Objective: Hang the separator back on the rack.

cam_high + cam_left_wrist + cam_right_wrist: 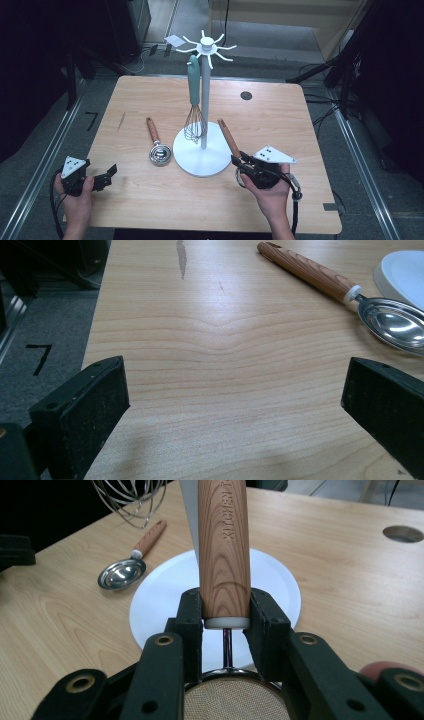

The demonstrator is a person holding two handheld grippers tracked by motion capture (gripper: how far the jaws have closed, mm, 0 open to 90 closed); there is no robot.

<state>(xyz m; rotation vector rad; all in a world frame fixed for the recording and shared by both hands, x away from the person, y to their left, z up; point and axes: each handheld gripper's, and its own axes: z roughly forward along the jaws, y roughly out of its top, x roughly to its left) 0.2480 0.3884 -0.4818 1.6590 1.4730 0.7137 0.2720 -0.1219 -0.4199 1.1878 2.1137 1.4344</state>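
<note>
Wooden table (150, 200) | right tongs (243, 163) clamp strainer handle (228, 136), tilted up

Left hand (76, 196) at the near left corner of the table (150, 200), wrapped around the body of the left gripper (111, 171); forearm entering from the bottom edge. Jaws pointing toward the white stand base (202, 162), spread wide with nothing between them, pads (100, 410) low over the wood. Right hand (272, 192) near the front edge, just right of the stand base, palm cupping the right gripper (239, 161) from below. Jaws angled toward the stand base, pads (190, 620) clamped on either side of the lower end of a wooden-handled strainer (224, 545). Grey three-cornered plate on top, cable trailing down along the wrist.
</note>
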